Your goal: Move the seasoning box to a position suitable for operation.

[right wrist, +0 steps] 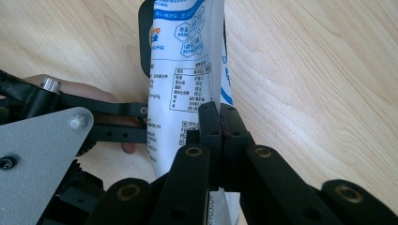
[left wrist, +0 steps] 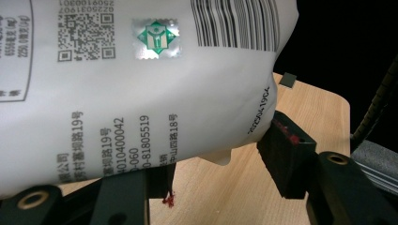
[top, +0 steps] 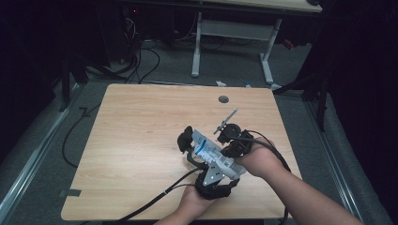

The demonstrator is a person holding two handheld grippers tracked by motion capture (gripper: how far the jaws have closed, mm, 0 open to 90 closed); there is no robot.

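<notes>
A person holds two grippers over a wooden table. Between them is a white bag with blue print. It is up off the table, near the front right part of it.

The left gripper comes in from the bottom of the high view. Its jaws stand on both sides of the bag. In the left gripper view the bag is big and close. It has a bar code, a square code, a small green mark and lines of black print. The left gripper has one jaw pressing on the bag's right edge and the other jaw tucked under the bag on the other side. So it grips the bag across its wide, puffy part.

The right gripper comes in from the right side. In the right gripper view its two jaws are tight together, and the right gripper pinches the thin edge of the bag between them. The bag stands up from the jaws there, with a blue top and a small table of print on it. The other gripper's black bars and grey plate are at the left, with a bit of a hand behind them.

A small round hole is in the table near its far edge. Black cables trail off the front edge.
</notes>
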